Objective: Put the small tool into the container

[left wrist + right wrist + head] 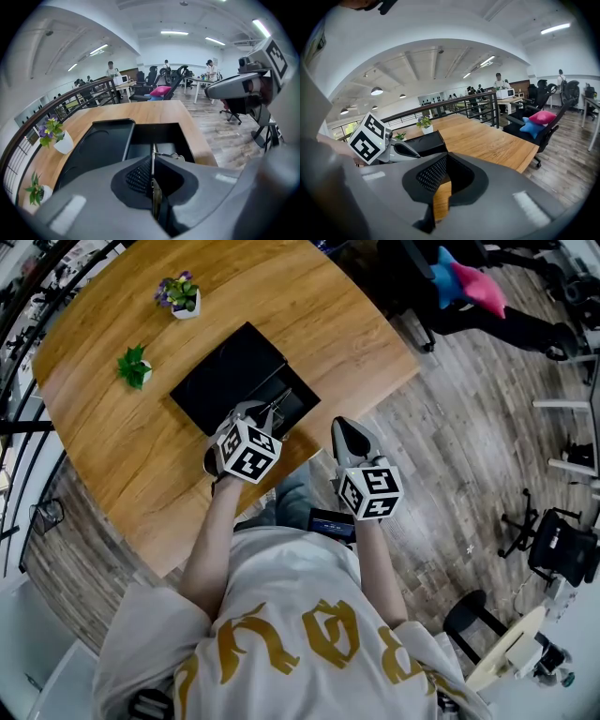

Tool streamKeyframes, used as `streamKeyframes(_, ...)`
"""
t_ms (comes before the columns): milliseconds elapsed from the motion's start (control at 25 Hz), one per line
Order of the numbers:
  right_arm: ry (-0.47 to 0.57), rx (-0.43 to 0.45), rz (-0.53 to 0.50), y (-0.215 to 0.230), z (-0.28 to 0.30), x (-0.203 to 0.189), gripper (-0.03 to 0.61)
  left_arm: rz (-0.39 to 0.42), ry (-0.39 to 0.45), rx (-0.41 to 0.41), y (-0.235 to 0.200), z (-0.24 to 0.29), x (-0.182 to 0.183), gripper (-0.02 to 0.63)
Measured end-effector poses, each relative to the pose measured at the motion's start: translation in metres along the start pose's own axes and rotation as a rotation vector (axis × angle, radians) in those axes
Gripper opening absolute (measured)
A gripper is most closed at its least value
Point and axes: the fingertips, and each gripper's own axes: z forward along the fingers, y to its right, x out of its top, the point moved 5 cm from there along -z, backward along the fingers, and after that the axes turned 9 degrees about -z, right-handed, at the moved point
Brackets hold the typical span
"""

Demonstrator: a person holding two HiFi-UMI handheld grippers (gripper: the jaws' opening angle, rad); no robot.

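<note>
A black container (225, 381) lies open on the round wooden table (309, 306), its lid flat on the left (101, 140) and its deep compartment on the right (159, 133). My left gripper (272, 416) is at the container's near edge, shut on the small tool (153, 149). The tool is a thin metal piece seen edge-on, and its tip sticks out over the compartment. My right gripper (343, 426) hangs just off the table's near edge, to the right of the left one. Its jaws (447, 157) are shut with nothing between them.
Two small potted plants stand on the left of the table, one with purple flowers (178, 293) and one green (134, 366). The table edge runs close in front of the person. Office chairs with pink and blue cushions (469, 282) stand on the wooden floor beyond.
</note>
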Motion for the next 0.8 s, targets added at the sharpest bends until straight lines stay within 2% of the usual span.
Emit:
streamKeyframes(320,-0.014,0.034,0.007,-0.005,0.004,-0.004,0.025,0.05,-0.052,-0.087,0.014,0.006,-0.001,0.035)
streamKeyframes(480,-0.016,0.04,0.019,-0.005,0.003,-0.009,0.025,0.062,-0.101,-0.149,0.022,0.012,-0.004,0.075)
streamKeyframes(800,-0.018,0.015,0.036,0.002,-0.002,-0.014,0.026,0.142,-0.126,-0.071,0.018,0.018,-0.005,0.078)
